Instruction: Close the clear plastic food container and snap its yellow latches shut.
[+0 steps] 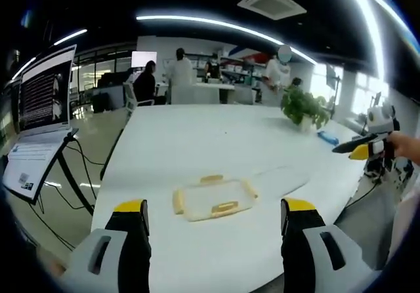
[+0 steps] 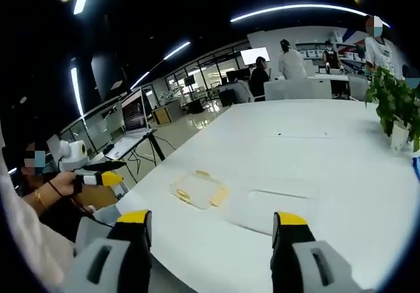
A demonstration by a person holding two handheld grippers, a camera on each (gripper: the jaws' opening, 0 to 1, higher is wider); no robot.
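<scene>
At the bottom of the left gripper view, the left gripper (image 1: 214,217) rises with its two yellow-tipped jaws spread wide apart and nothing between them, held back from the near edge of a large white table (image 1: 197,136). Just beyond those jaws, on the tabletop and not touched by anything, lies the clear plastic food container (image 1: 214,198), low and flat, with yellow latches (image 1: 225,207) showing along its sides. Whether its lid is already seated cannot be told from these views; a faint clear sheet-like shape (image 1: 282,178) rests on the table just to its right and may be the lid. Further right, the right gripper (image 1: 361,150) hangs in the air beside the table edge, held in a hand. From the right gripper view, the right gripper's own jaws also stand wide open and empty, with the container lying on the table ahead and slightly left. A potted plant (image 1: 304,107) stands far across the table, and a laptop (image 1: 41,109) sits on a stand to the left. To close the box well, judge the lid's position first, lower both grippers gently, steady the base with one, then press each latch down squarely.
</scene>
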